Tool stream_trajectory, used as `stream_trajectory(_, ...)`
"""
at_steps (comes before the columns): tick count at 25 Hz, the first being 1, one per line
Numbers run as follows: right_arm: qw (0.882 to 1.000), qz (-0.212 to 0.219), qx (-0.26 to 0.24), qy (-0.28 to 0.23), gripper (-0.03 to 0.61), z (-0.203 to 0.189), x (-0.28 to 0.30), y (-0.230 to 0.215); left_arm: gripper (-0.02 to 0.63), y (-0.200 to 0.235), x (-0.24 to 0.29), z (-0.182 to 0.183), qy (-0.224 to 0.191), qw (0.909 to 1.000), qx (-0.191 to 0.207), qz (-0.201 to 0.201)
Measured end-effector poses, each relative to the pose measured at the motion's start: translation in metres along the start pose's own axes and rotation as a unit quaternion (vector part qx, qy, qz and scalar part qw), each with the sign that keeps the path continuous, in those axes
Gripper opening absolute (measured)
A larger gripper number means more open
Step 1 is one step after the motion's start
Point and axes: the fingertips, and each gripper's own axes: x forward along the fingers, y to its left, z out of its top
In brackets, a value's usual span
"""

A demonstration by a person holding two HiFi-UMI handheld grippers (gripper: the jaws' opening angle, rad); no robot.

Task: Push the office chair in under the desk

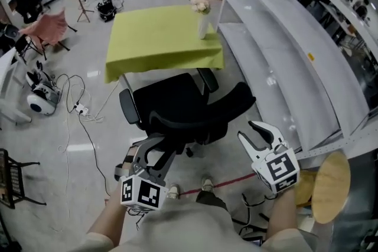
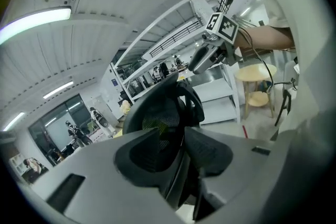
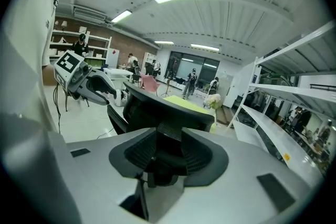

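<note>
The black office chair [image 1: 183, 106] stands with its seat toward the desk [image 1: 147, 38], which is covered by a yellow-green cloth; the seat's front reaches the cloth's hanging edge. My left gripper [image 1: 158, 153] is low behind the backrest by its support frame, jaws open, with the backrest's edge [image 2: 157, 107] showing between them. To the right of the backrest's end my right gripper [image 1: 254, 131] is open with nothing in it, and the backrest [image 3: 157, 110] lies beyond its jaws. Each gripper view shows the other gripper: the right one [image 2: 202, 57] and the left one [image 3: 102, 89].
A vase of pale flowers [image 1: 202, 15] stands at the desk's right corner. White shelving [image 1: 283, 50] runs along the right. A round wooden stool [image 1: 329, 186] is at the lower right. Cables and a white device [image 1: 41, 97] lie on the floor at the left.
</note>
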Motion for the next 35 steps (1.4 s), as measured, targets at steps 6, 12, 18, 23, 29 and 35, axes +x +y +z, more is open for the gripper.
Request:
stream_trajectory(6, 0.997, 0.063, -0.035, 0.018, 0.180, -0.028, 0.030, -0.032, 0.186, -0.005, 0.022, -0.026, 0.076, 0.9964, -0.025, 0.028)
stream_trajectory(12, 0.988, 0.133, -0.070, 0.031, 0.206, -0.058, 0.060, -0.051, 0.189, -0.010, 0.036, -0.056, 0.164, 0.9846, -0.017, 0.057)
stream_trajectory(18, 0.974, 0.184, -0.122, 0.060, 0.253, -0.085, 0.082, -0.063, 0.190, -0.015, 0.052, -0.077, 0.228, 0.9706, -0.017, 0.074)
stream_trajectory(23, 0.961, 0.199, -0.174, 0.084, 0.256, -0.109, 0.099, -0.068, 0.198, -0.016, 0.057, -0.079, 0.243, 0.9652, -0.015, 0.096)
stream_trajectory(29, 0.952, 0.187, -0.223, 0.095, 0.222, -0.123, 0.117, -0.069, 0.212, -0.013, 0.056, -0.082, 0.243, 0.9629, -0.021, 0.116)
stream_trajectory(35, 0.948, 0.205, -0.228, 0.086, 0.215, -0.125, 0.116, -0.069, 0.221, -0.014, 0.058, -0.082, 0.249, 0.9613, -0.053, 0.105)
